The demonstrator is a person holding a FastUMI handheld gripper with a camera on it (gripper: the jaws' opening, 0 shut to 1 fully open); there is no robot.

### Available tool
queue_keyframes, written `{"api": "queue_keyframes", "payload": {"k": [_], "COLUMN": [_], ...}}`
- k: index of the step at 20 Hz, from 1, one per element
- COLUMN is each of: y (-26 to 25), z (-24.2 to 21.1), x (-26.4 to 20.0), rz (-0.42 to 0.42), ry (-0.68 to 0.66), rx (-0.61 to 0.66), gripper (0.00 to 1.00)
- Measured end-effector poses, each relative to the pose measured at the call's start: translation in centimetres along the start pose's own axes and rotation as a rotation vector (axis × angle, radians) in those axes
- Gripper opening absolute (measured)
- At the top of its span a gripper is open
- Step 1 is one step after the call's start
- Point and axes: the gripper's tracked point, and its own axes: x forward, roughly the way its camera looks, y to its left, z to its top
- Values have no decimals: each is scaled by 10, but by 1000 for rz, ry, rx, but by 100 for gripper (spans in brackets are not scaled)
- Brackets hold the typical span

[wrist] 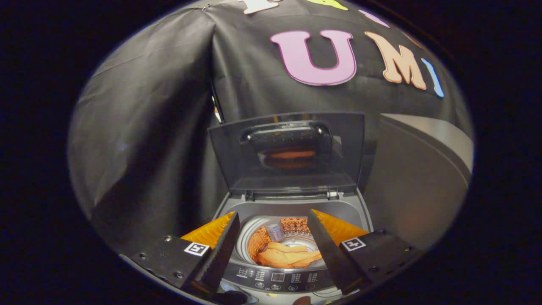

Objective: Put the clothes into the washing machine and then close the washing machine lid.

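The gripper (273, 220) is held above the front of the washing machine (292, 203), with its two fingers spread wide apart and nothing gripped between them. Between the fingers, the round drum (254, 231) of the machine is seen from above. An orange piece of clothing (288, 255) is lying inside the drum, bunched toward the front side of it, well below the fingertips and not touched by them. Behind the clothing, near the back wall of the drum, a small pale cylinder-shaped part (275, 231) is seen standing; what it is cannot be told. The lid (288, 152) is raised upright at the back edge of the machine, hinged there, and an orange reflection is seen in its dark panel. The control panel (277, 279), with a row of buttons, is set along the front edge of the machine, just beneath the fingers. A grey surface (423, 169) is seen to the right of the machine.
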Motion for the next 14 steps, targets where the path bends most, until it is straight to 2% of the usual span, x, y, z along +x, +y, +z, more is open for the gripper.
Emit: {"api": "queue_keyframes", "payload": {"k": [5,10,14], "y": [15,6,2], "z": [52,129,181], "x": [-15,-21,-2], "rz": [14,-26,-54], "ry": [-83,-252,-372], "rx": [1,-39,-16], "gripper": [97,97,96]}}
